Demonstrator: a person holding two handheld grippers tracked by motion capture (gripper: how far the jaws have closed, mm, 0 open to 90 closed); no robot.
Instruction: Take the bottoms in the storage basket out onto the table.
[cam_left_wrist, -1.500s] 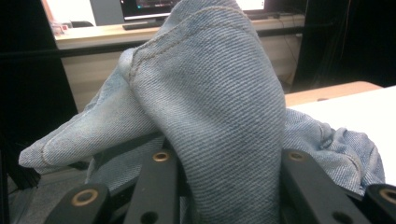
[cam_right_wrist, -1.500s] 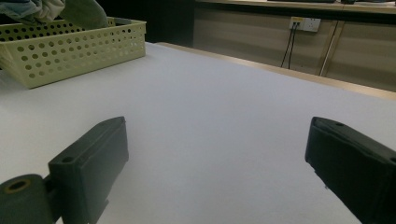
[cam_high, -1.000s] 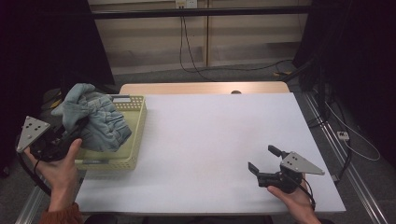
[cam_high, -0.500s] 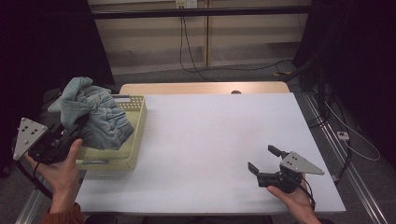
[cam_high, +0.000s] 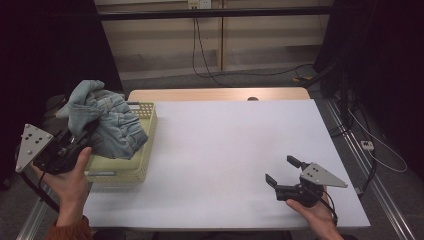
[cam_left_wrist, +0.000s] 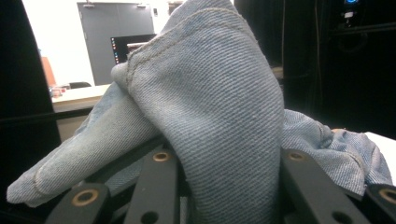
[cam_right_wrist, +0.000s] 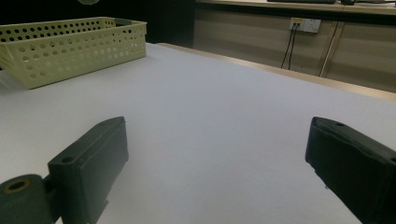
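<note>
Two grippers were at work over a white table (cam_high: 225, 150), one at each near corner. At the left edge, the left gripper (cam_high: 75, 142) was clamped on a bunched pair of light-blue jeans (cam_high: 107, 120), which hung lifted above a pale yellow perforated basket (cam_high: 131, 167) and hid most of its inside; in the left gripper view the denim (cam_left_wrist: 210, 116) bulged up between the black jaws and blocked nearly everything beyond, apart from a bright room with a grey door far behind. Whether any part of the garment touched the basket floor could not be judged, since the fabric covered it. The person's left hand (cam_high: 70, 175) gripped the tool just beside the basket's near left corner. Well apart, near the front right of the table, the right gripper (cam_high: 285, 175) lay low in the right hand (cam_high: 315, 212) with its jaws spread wide and nothing between them; its own view looked across bare tabletop (cam_right_wrist: 224, 116) to the basket (cam_right_wrist: 70, 51) at the far left. Behind the table ran a wooden edge and wall panels with dangling cables (cam_high: 200, 50). Compared with a second before, the jeans had risen and shifted left, exposing more of the basket's right rim, while the right gripper had stayed put.
</note>
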